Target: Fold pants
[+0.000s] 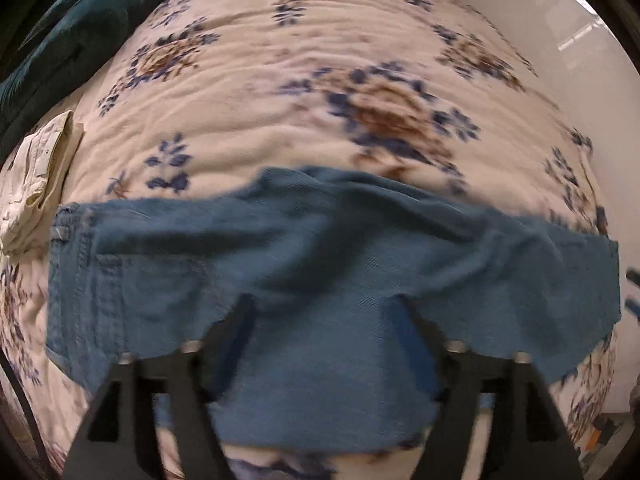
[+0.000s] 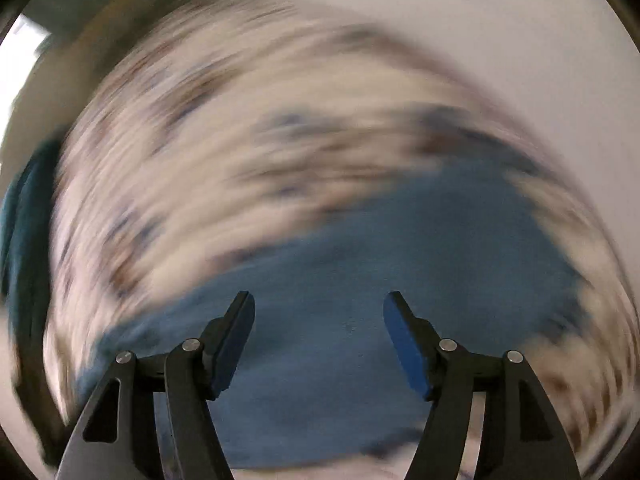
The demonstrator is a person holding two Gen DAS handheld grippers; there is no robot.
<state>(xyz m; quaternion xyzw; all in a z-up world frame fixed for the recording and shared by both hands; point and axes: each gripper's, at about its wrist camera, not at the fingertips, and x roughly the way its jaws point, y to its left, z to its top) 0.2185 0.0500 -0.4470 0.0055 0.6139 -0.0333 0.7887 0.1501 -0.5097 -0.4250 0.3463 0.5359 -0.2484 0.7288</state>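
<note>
Blue denim pants (image 1: 304, 264) lie folded in a wide band across a floral bedspread (image 1: 280, 80), waistband seam and pocket stitching at the left end. My left gripper (image 1: 324, 316) points down over the pants. Its jaws stand wide apart and denim fills the gap between them, but the pads do not press on it. The right wrist view is badly smeared by motion. There my right gripper (image 2: 319, 300) hangs open above the same blue pants (image 2: 360, 280), nothing pinched between its blue pads (image 2: 404, 340).
A folded cream garment (image 1: 36, 184) lies on the bed to the left of the pants. A dark teal cushion or blanket (image 1: 80, 28) sits at the far left. A pale wall or floor (image 1: 560, 60) runs along the bed's right edge.
</note>
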